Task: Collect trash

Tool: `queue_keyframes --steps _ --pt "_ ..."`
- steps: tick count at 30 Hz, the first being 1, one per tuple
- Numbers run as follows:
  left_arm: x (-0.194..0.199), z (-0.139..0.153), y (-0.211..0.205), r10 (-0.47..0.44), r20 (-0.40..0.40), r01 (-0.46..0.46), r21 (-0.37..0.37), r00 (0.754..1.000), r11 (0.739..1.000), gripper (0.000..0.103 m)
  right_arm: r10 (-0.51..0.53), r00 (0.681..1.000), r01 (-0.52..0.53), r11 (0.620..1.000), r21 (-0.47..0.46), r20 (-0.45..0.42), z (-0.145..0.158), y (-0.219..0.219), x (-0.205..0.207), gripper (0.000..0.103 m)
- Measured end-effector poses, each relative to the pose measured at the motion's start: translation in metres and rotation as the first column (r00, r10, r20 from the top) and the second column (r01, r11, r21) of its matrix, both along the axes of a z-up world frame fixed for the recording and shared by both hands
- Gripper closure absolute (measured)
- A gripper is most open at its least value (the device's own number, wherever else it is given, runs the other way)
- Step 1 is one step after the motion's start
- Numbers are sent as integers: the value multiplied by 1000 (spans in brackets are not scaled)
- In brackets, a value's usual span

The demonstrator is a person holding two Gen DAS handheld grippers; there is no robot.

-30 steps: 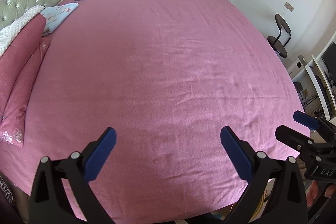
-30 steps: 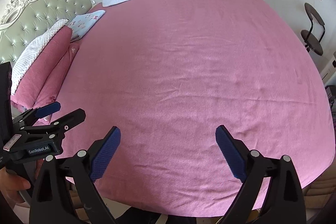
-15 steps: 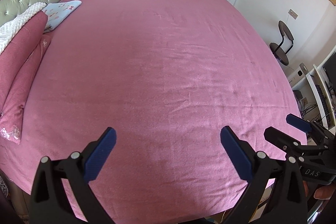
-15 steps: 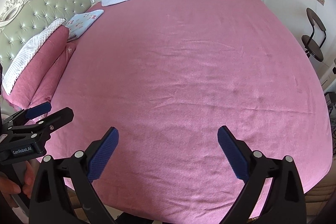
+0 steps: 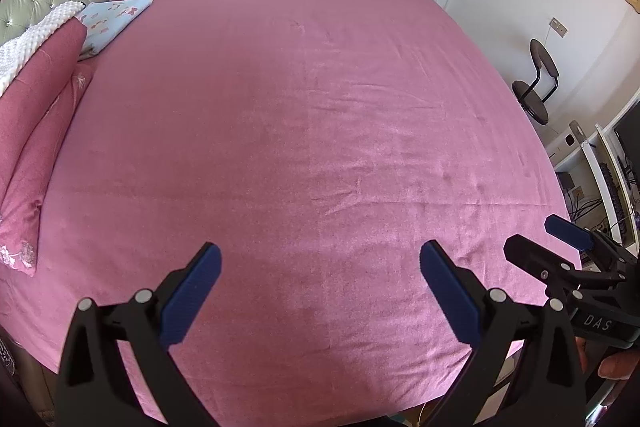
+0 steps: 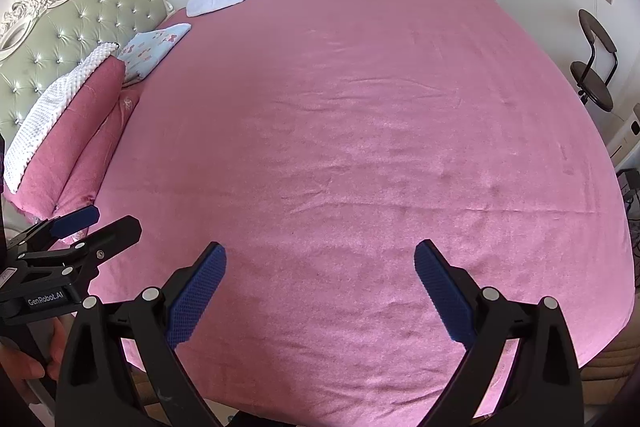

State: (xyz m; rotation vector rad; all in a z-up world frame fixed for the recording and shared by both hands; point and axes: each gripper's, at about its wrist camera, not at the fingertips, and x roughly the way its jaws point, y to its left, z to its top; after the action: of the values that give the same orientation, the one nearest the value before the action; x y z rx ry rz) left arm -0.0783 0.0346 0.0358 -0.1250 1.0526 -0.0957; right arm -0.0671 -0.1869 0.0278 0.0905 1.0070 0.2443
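Grippers point(image 5: 320, 271) advanced, pillows point(image 5: 36, 131) left, chair point(image 5: 534, 87) right

The left black two-finger gripper with blue ribbed pads point(image 5: 320, 269) fills the bottom of its own wrist view, jaws spread wide and holding nothing. The right black gripper with blue textured pads point(image 6: 320, 267) sits the same way at the bottom of its view, jaws wide apart and empty. Each shows in the other's frame: the right one at the lower right edge point(image 5: 554, 241), the left one at the lower left point(image 6: 98, 225), a bare hand point(image 6: 28, 359) gripping its handle.
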Motion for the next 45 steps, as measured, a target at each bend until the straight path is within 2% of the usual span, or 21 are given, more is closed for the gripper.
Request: queue_keyframes --steps 7,27,36,42,45 --pt "-1 -2 1 7 -3 -7 2 1000 1000 4 11 1000 -11 1000 -2 -5 -1 3 -2 11" --pt "-2 9 6 105 35 -108 90 994 990 4 9 1000 -9 1000 5 -6 -3 -4 -6 11" --pt "-4 12 4 114 41 -116 60 993 991 4 3 1000 -3 1000 6 -4 -4 -8 -6 11" --pt "-2 13 -2 86 31 -87 43 996 995 4 -2 1000 3 1000 11 -6 -4 -10 -6 11" --pt "-1 13 -3 98 29 -100 71 995 993 4 -5 1000 5 1000 14 -9 -4 -10 -6 11"
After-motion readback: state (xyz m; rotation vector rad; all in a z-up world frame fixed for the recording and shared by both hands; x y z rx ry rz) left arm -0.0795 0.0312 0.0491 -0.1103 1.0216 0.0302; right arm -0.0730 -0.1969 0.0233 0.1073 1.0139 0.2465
